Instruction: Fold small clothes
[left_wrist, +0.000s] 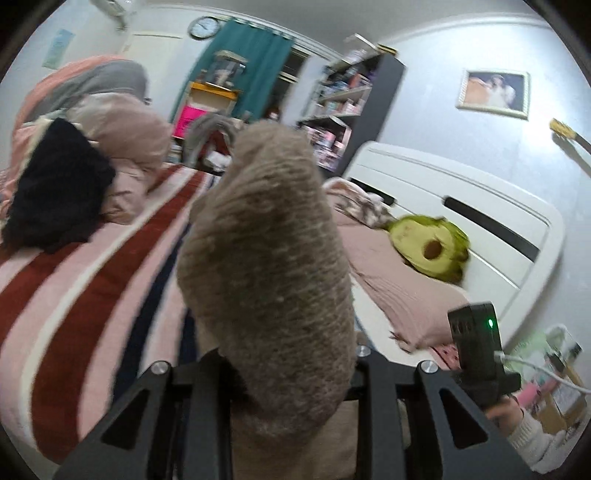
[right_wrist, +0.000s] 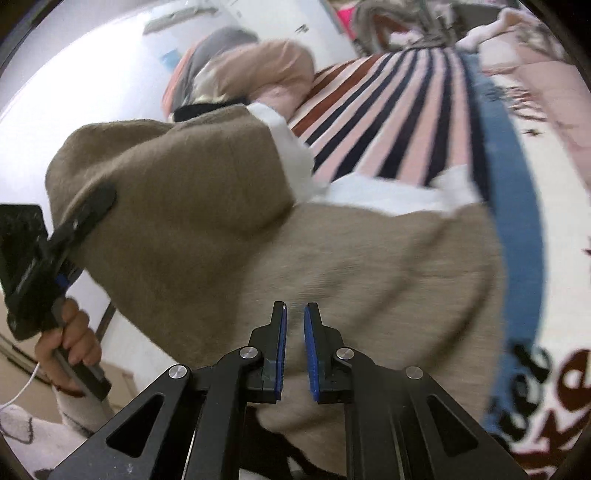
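A small taupe knitted garment (right_wrist: 229, 229) with white trim lies on the striped bed cover (right_wrist: 391, 110). My left gripper (right_wrist: 92, 206) is shut on a lifted fold of it at the left of the right wrist view. In the left wrist view that fold (left_wrist: 269, 266) drapes over the fingers and hides them. My right gripper (right_wrist: 294, 328) hovers just over the garment's near part, its blue-padded fingers (right_wrist: 281, 343) a small gap apart with nothing between them.
A black garment (left_wrist: 55, 192) and a pile of pink bedding (left_wrist: 122, 140) lie on the bed's far left. An avocado plush (left_wrist: 428, 243) rests on a pink pillow by the white headboard (left_wrist: 461, 206). A blue-edged blanket (right_wrist: 517, 206) lies to the right.
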